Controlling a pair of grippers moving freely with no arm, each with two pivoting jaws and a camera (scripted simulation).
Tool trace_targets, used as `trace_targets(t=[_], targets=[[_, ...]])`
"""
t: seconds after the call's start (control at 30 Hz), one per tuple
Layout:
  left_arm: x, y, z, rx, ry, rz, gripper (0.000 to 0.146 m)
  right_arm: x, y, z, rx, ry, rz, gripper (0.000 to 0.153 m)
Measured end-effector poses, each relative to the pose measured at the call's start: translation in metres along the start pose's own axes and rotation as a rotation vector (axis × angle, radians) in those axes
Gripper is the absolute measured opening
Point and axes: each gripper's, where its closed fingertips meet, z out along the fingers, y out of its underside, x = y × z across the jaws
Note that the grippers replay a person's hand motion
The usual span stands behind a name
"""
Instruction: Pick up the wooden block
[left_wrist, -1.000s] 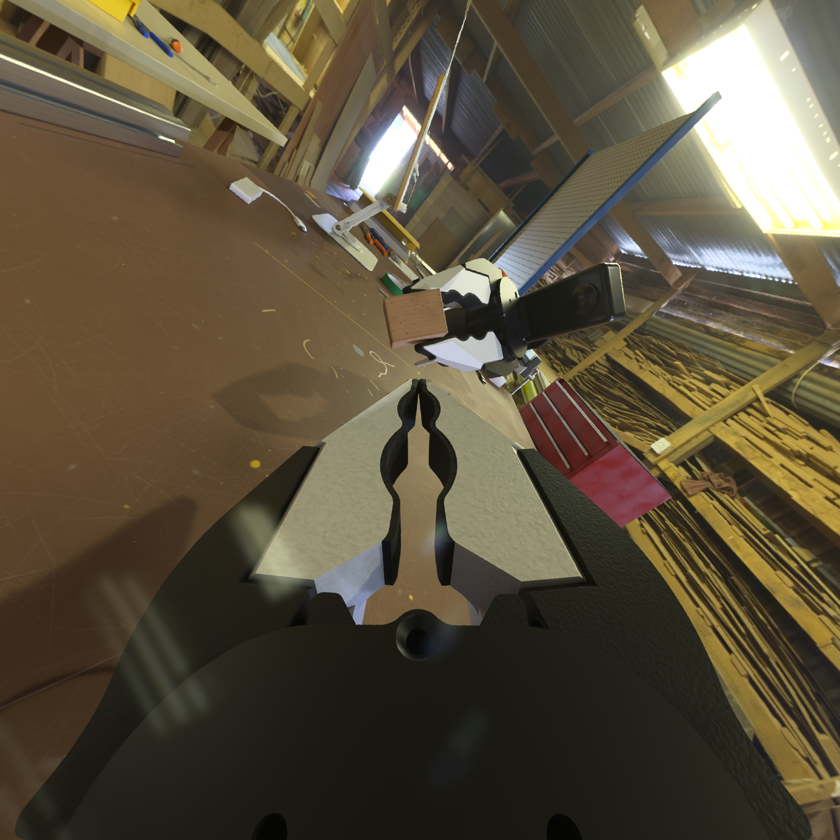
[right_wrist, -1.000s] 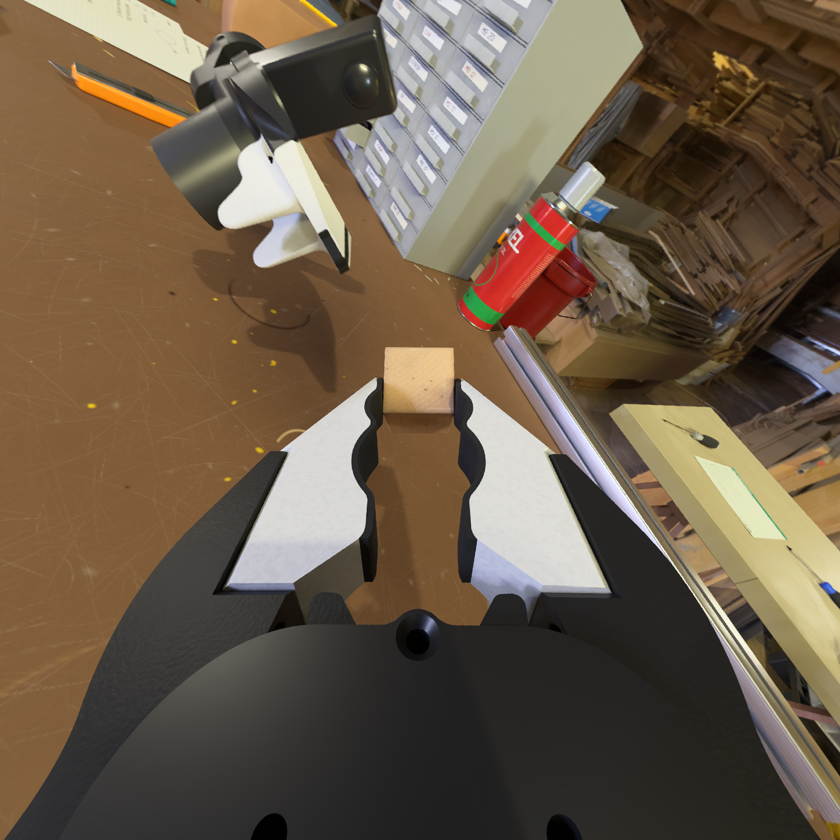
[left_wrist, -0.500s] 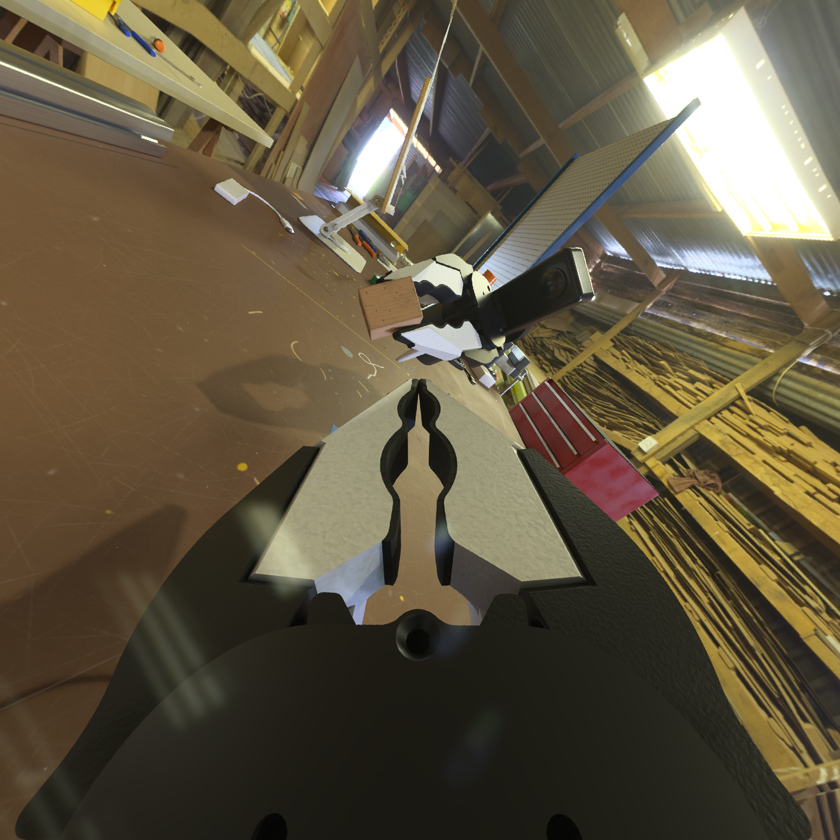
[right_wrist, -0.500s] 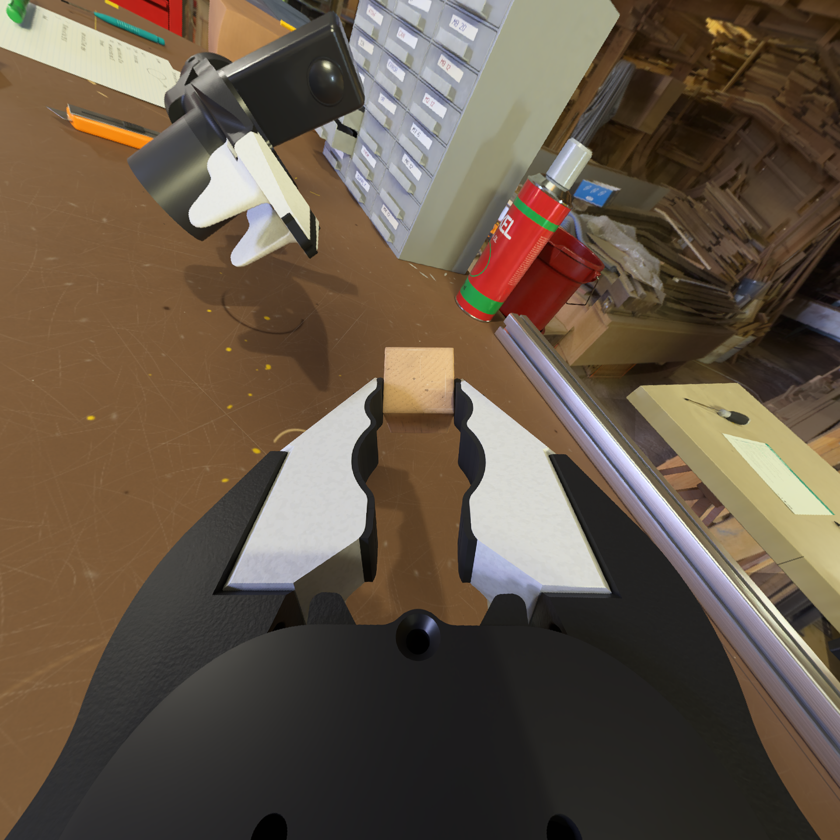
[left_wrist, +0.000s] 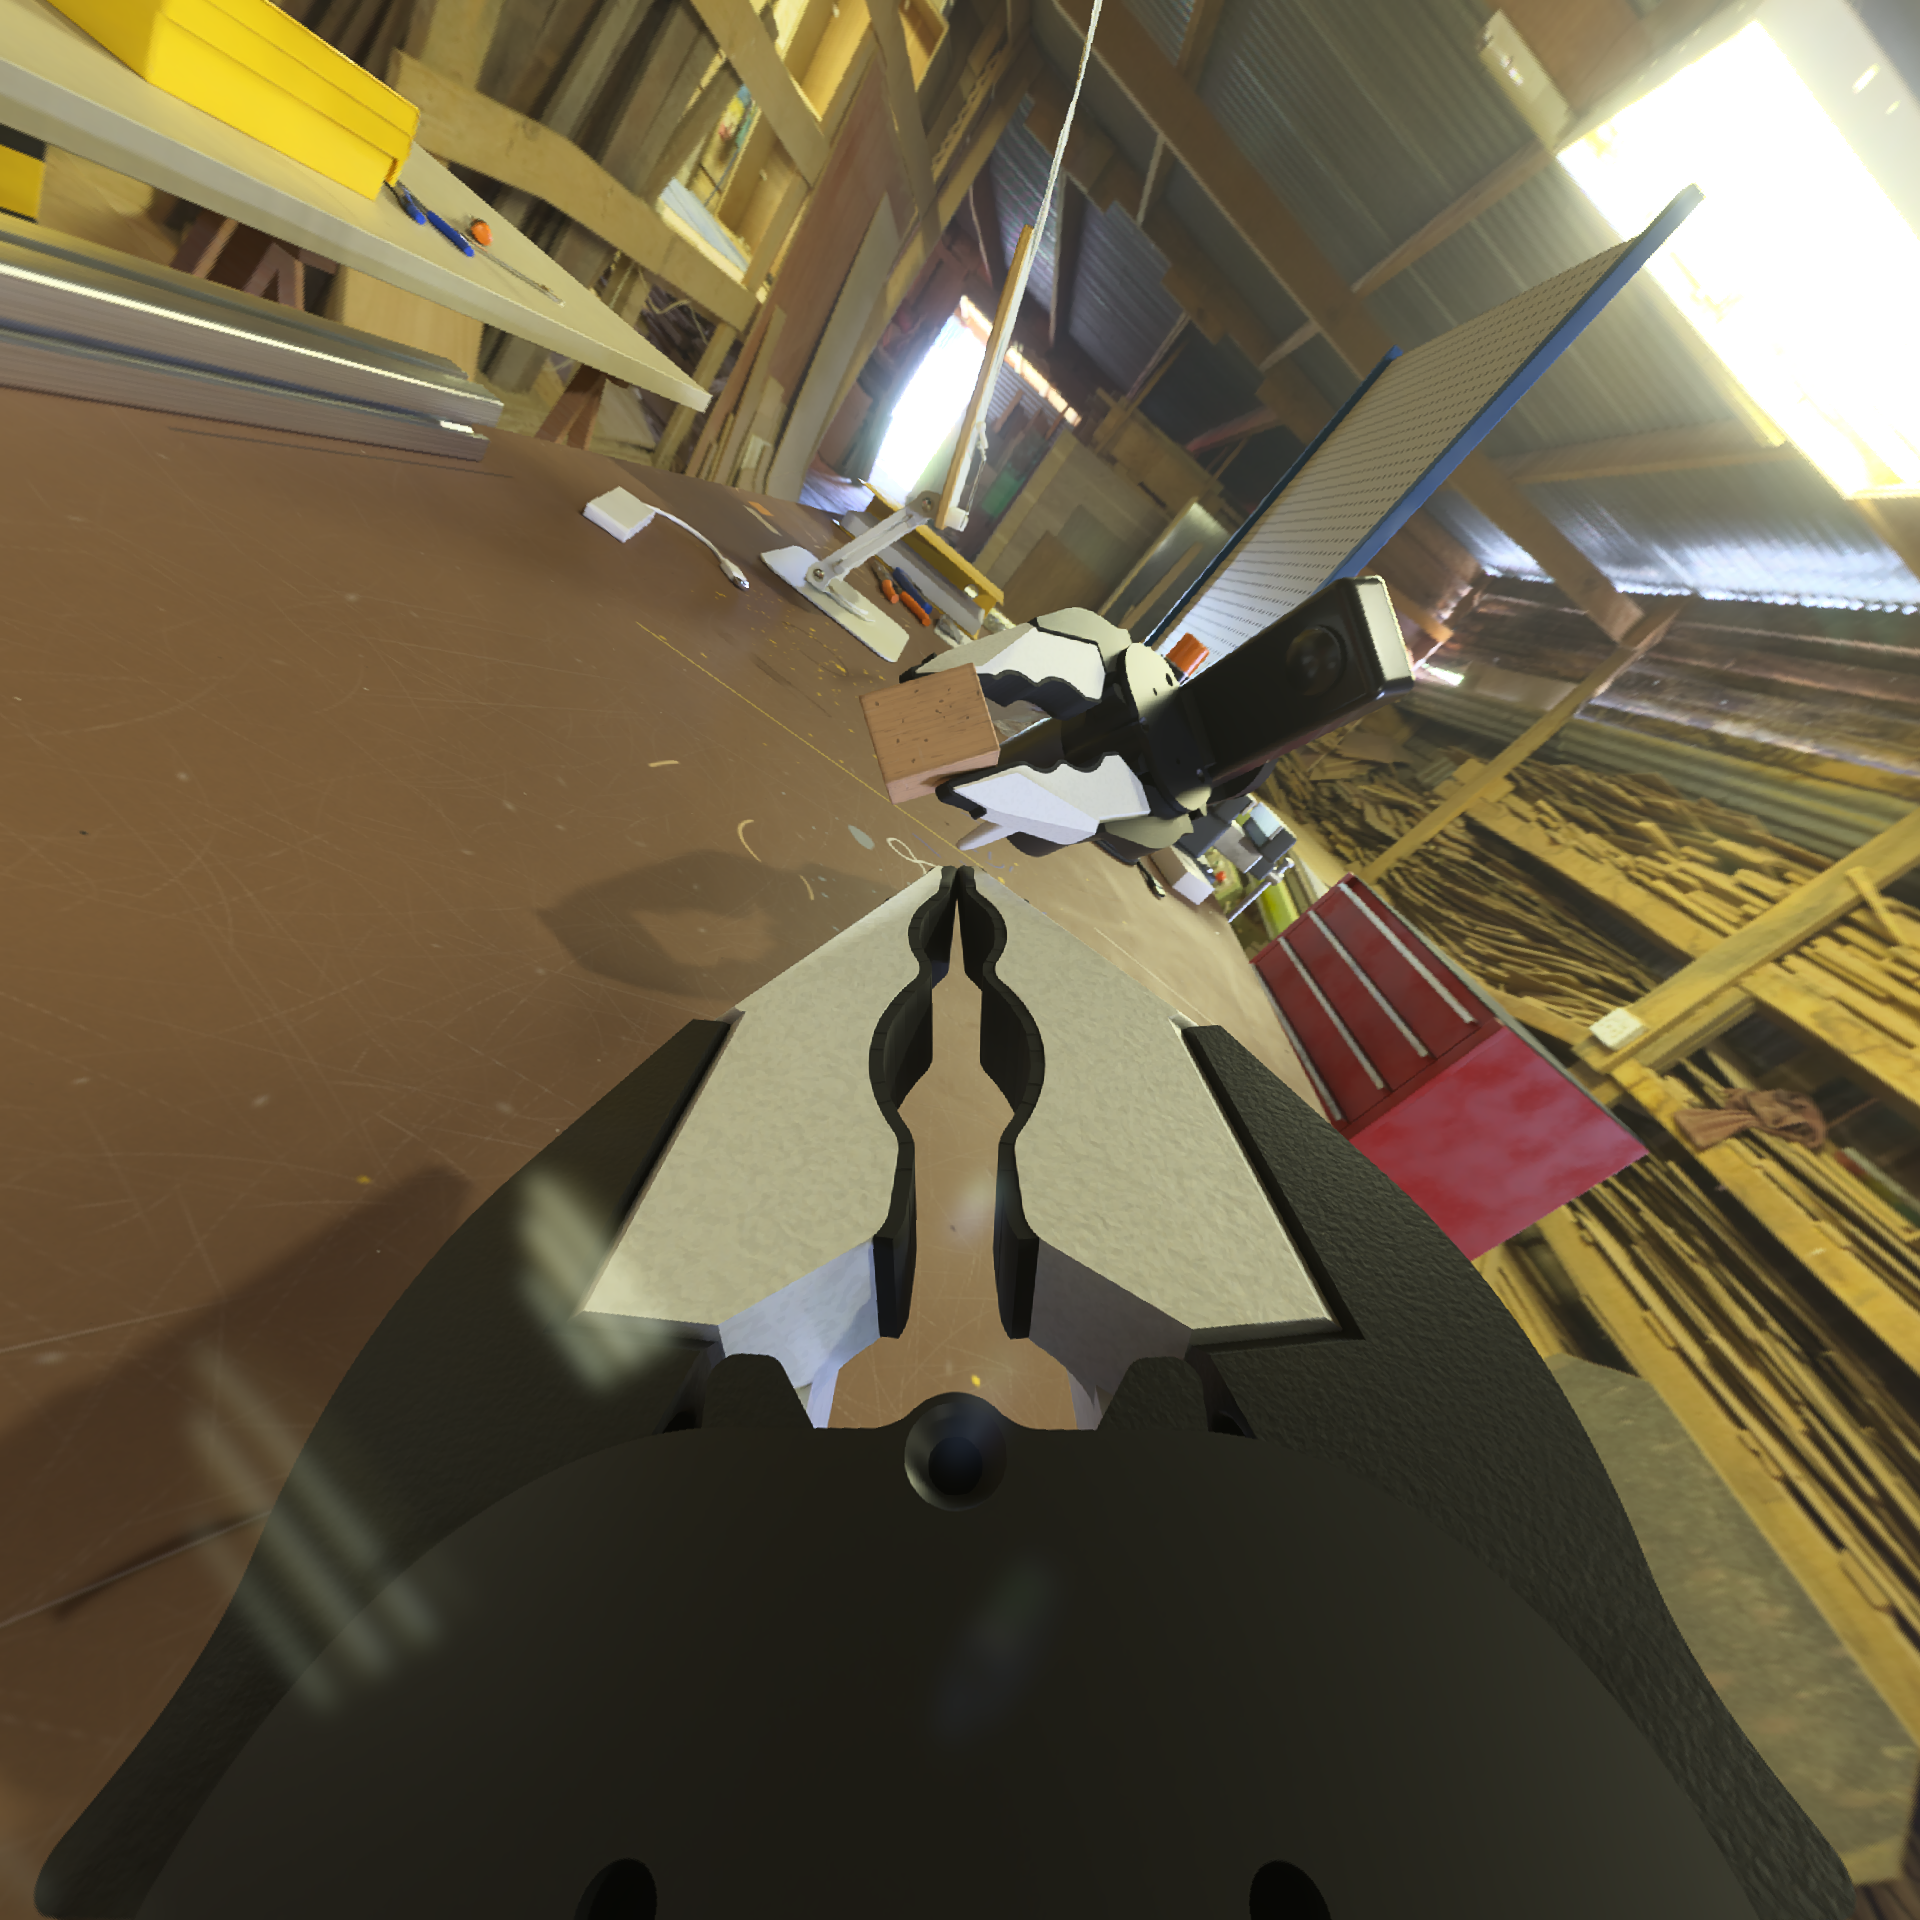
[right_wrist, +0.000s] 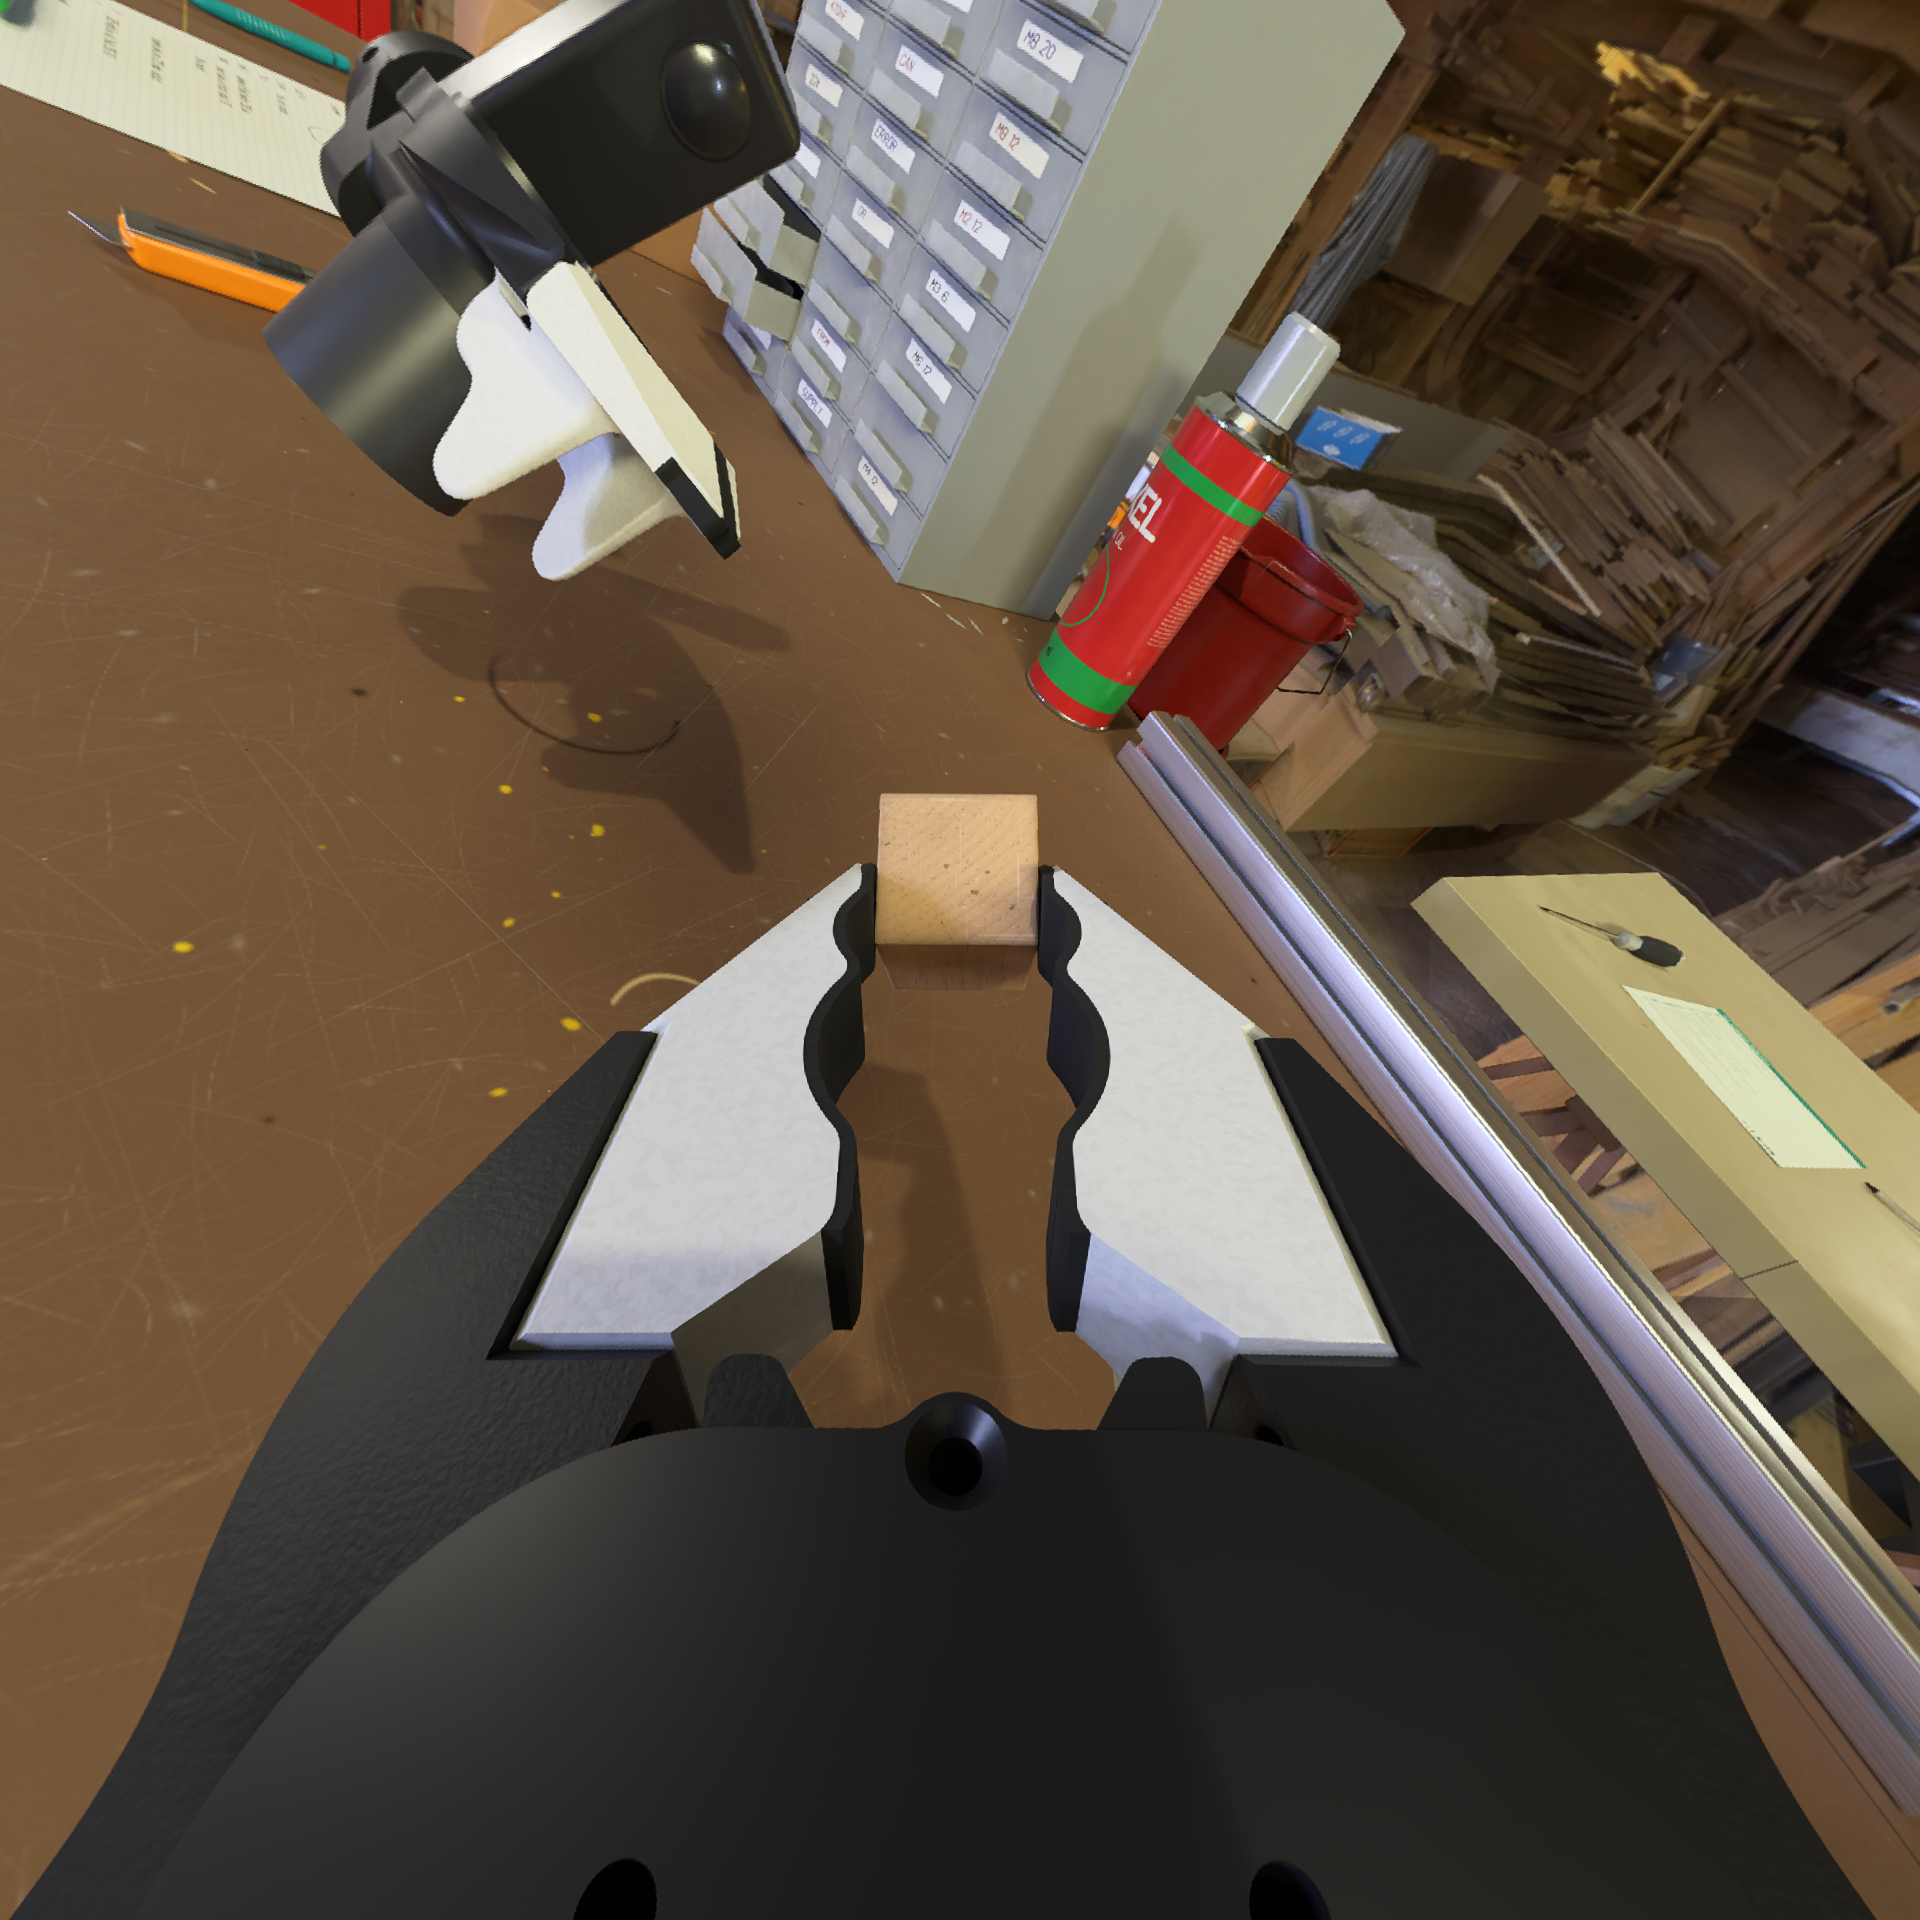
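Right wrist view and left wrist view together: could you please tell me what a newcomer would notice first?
The wooden block clamped at the tips of the right tongs, held clear above the brown workbench, draws the eye first. Next comes the left tongs, shut and empty, up to the left, and the red spray can beside the grey drawer cabinet.

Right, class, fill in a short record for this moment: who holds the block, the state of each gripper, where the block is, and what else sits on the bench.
holder: right gripper
right gripper: shut on the wooden block, held at its fingertips
left gripper: shut, holding nothing
block position: lifted clear of the brown bench
block from left view, in the air above the bench
nearby items: red spray can, grey drawer cabinet, orange knife
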Motion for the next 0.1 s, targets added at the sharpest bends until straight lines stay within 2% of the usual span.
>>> trace_targets(t=[0.1], targets=[[-0.0004, 0.0003, 0.0004, -0.005, -0.016, 0.022, 0.0, -0.0001, 0.0005, 0.0007, -0.003, 0.003, -0.004, 0.03]])
